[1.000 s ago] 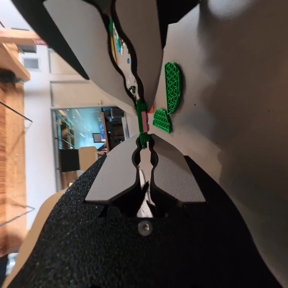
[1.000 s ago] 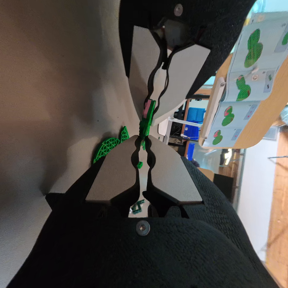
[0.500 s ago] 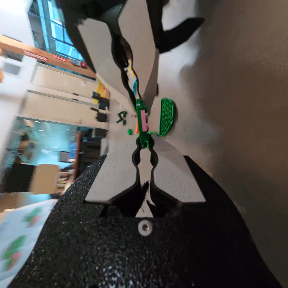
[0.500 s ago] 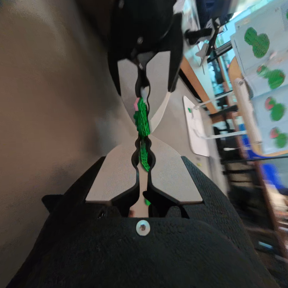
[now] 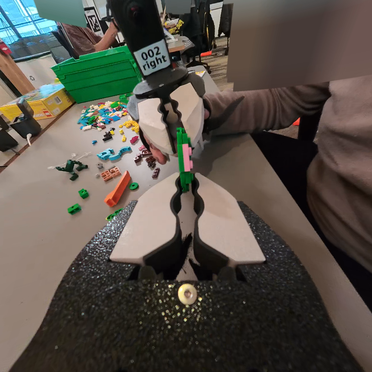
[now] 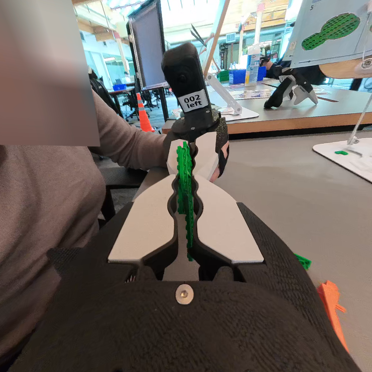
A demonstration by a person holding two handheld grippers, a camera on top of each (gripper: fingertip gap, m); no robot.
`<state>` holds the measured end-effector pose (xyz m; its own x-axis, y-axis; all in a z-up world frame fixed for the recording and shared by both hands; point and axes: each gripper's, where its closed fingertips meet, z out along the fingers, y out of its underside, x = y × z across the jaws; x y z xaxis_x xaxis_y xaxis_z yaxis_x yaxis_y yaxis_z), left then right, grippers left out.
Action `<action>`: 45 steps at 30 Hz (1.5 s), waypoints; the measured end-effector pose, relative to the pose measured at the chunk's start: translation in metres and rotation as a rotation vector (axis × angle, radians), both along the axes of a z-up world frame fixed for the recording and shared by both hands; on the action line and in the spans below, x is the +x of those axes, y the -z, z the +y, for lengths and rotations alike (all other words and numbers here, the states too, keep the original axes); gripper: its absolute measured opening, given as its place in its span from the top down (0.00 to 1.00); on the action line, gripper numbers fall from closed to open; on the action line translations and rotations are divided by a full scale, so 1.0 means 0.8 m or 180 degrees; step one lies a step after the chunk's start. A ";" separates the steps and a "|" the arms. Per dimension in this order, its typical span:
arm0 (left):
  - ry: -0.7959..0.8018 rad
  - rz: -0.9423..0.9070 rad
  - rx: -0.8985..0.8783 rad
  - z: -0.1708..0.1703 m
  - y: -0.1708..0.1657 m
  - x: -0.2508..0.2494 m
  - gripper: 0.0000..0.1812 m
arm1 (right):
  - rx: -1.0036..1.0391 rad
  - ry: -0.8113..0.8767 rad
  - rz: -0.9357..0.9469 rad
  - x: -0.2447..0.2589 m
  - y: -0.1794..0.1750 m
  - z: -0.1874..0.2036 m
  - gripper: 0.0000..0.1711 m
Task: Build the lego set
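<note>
A flat green plate assembly (image 5: 183, 141) with pink bricks (image 5: 187, 158) on one face is held edge-up above the grey table (image 5: 40, 231). My left gripper (image 5: 186, 179) is shut on its near end. My right gripper (image 5: 181, 145) faces it and is shut on the far end. In the right wrist view the same green assembly (image 6: 184, 167) runs deep between the jaws of my right gripper (image 6: 184, 178), and my left gripper (image 6: 188, 164) clamps its other end. The two grippers point at each other, tip to tip.
A pile of loose bricks (image 5: 104, 116), an orange brick separator (image 5: 117, 190), small green bricks (image 5: 83, 193), stacked green bins (image 5: 96, 76) and a yellow box (image 5: 38, 104) lie to the left. An instruction booklet (image 6: 330, 34) stands on a white base (image 6: 346, 159). A person sits at the table edge. Both grippers' tips are close together, under 4 cm apart.
Both grippers have swung from pointing down at the table to level, still shut on the green assembly. The assembly sits deeper in the right gripper's jaws than a second ago.
</note>
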<state>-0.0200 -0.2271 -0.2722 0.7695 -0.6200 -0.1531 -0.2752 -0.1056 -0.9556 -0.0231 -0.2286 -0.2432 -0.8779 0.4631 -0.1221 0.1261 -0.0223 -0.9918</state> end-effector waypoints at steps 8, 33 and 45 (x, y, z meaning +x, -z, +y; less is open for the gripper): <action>0.0021 0.0052 -0.0208 0.003 0.016 0.006 0.96 | -0.0174 -0.0088 -0.0057 -0.001 -0.002 -0.006 0.93; -0.0313 -0.0617 0.0109 0.013 -0.022 -0.019 0.97 | -0.0417 0.0227 -0.0069 -0.022 -0.005 0.013 0.95; -0.1356 0.1722 0.0275 0.029 0.015 -0.065 0.97 | 0.2475 0.1629 0.1573 -0.052 0.028 0.035 0.82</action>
